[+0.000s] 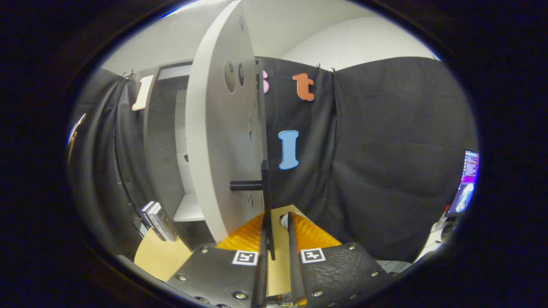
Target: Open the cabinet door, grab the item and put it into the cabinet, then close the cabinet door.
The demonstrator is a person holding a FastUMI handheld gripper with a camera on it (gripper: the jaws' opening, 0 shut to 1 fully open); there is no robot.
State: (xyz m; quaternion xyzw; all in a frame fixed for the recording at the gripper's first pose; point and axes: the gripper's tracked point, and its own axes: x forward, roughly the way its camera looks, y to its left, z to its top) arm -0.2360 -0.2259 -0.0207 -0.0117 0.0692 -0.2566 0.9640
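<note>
Gripper view: hand-held gripper (277,239) fingers slightly parted around door handle (266,201), tan tabletop (160,254) below.

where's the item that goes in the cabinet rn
In the gripper view the boxed item stands on the tabletop left of the open cabinet door, by the cabinet's base, beyond the hand-held gripper.

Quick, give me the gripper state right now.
gripper: fingers nearly closed around the cabinet door's black handle bar; whether both press on it cannot be told.
</note>
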